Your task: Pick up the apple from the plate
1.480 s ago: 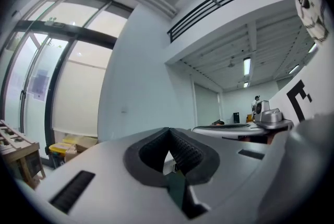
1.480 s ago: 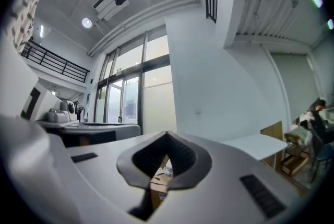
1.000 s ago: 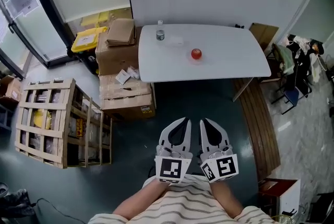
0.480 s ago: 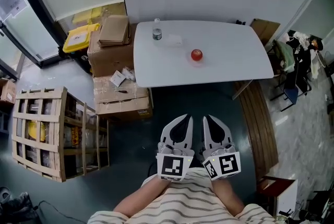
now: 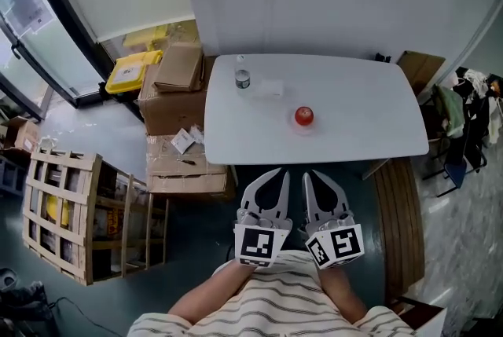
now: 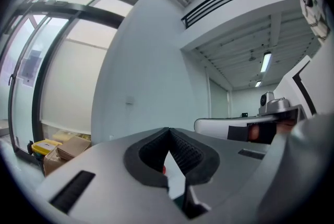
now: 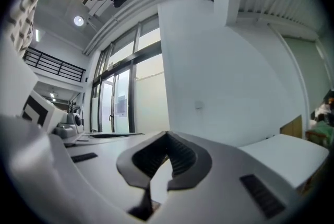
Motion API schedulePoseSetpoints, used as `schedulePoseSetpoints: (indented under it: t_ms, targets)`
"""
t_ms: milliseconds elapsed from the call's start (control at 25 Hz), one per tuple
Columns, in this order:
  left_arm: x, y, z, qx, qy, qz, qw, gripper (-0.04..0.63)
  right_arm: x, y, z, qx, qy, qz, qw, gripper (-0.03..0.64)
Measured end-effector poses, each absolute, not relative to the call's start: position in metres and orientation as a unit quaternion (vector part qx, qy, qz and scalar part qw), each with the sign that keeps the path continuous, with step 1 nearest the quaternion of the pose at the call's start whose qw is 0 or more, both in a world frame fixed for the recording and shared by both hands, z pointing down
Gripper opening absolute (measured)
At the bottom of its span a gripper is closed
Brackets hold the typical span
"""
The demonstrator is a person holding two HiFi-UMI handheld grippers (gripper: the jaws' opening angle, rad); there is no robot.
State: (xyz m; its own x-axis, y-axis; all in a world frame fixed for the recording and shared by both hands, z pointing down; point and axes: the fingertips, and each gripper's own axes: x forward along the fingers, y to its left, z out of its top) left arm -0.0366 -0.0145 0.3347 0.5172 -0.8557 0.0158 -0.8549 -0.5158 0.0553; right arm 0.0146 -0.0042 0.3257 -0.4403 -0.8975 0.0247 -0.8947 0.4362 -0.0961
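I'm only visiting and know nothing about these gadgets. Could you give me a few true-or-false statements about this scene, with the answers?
1. The apple sits on the white table. True.
2. The left tool is gripping the apple. False: it is shut on nothing and is well apart from the apple.
3. A bottle stands on the table. True.
4. The right tool has its jaws wide apart. False: they are closed together.
5. The cardboard boxes are stacked on the table. False: they stand on the floor beside its left end.
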Motion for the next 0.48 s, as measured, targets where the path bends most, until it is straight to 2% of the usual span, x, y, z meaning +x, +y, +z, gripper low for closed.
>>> schedulePoseSetpoints:
  t_ms: [480]
  targets:
    - [0.029, -0.118, 0.349, 0.854, -0.521, 0.012, 0.014, 0.005, 0.084, -0.112, 0.341, -0.496, 0.865, -0.061, 0.029, 0.005]
